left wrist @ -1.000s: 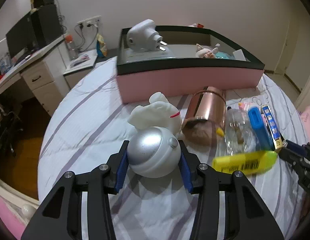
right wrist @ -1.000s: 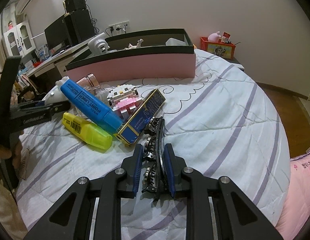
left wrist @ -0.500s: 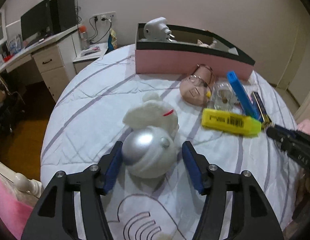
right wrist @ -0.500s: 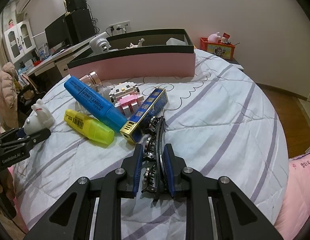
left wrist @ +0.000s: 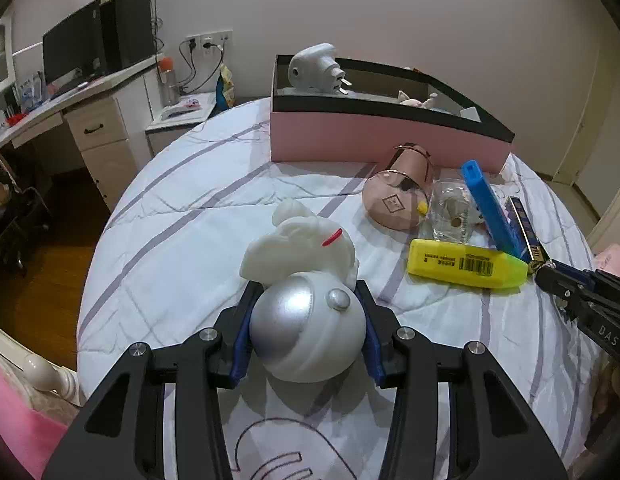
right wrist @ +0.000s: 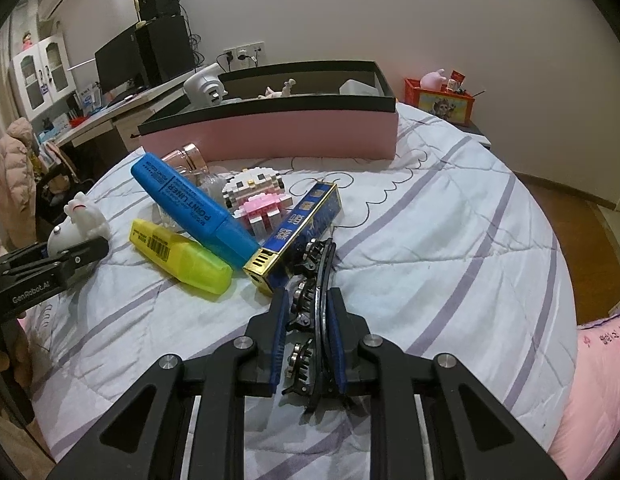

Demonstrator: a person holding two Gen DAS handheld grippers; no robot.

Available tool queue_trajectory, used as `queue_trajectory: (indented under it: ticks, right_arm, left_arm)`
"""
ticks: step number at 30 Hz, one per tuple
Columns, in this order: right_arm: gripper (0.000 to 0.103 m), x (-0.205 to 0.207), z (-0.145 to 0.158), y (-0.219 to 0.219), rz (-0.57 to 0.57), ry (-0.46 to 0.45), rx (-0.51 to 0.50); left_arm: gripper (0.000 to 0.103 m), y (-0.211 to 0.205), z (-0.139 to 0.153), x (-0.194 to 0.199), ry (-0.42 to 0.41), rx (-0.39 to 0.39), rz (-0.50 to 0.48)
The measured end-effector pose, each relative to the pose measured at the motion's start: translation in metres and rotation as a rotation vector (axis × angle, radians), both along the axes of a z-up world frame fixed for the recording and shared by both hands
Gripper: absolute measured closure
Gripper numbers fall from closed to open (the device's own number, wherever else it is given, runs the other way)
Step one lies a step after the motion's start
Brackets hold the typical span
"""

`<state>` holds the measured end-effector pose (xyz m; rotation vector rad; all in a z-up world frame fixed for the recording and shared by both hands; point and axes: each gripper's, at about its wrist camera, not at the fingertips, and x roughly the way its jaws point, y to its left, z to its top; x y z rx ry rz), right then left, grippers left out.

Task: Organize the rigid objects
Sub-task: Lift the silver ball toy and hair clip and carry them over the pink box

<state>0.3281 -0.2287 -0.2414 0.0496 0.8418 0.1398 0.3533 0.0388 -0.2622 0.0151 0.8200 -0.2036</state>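
On the striped bedspread, my left gripper (left wrist: 307,287) has its blue pads pressed on both sides of a white figurine with a silver dome (left wrist: 306,328); its jaws are closing. The right wrist view shows that gripper (right wrist: 98,248) and figurine (right wrist: 80,220) at the far left. My right gripper (right wrist: 307,294) is shut on a black hair clip (right wrist: 316,276) lying on the bed. A pink box with a black rim (left wrist: 370,136) stands at the back, with a white camera (left wrist: 314,70) and small toys inside.
Between the grippers lie a yellow highlighter (right wrist: 178,256), a blue marker (right wrist: 190,204), a blue-and-gold case (right wrist: 298,232), a block kitten figure (right wrist: 258,196), a rose-gold jar (left wrist: 398,196) and a clear glass (left wrist: 450,216). A desk (left wrist: 90,92) stands off the bed's left edge.
The left gripper pulled back from the pink box, opened around the figurine half a second ago, and has closed on it again. The right gripper and hair clip have not moved.
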Motion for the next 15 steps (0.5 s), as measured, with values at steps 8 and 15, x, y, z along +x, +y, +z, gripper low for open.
queue_trajectory:
  ticks: [8,15]
  right_arm:
    - [0.084,-0.014,0.020,0.002,0.007,-0.071,0.015]
    - [0.084,-0.031,0.053,0.011,0.037,-0.173,0.031]
  left_arm:
    - [0.057,-0.004,0.020,-0.024,-0.065,-0.027,-0.009]
    - [0.057,-0.011,0.058,-0.046,-0.163,-0.045,-0.010]
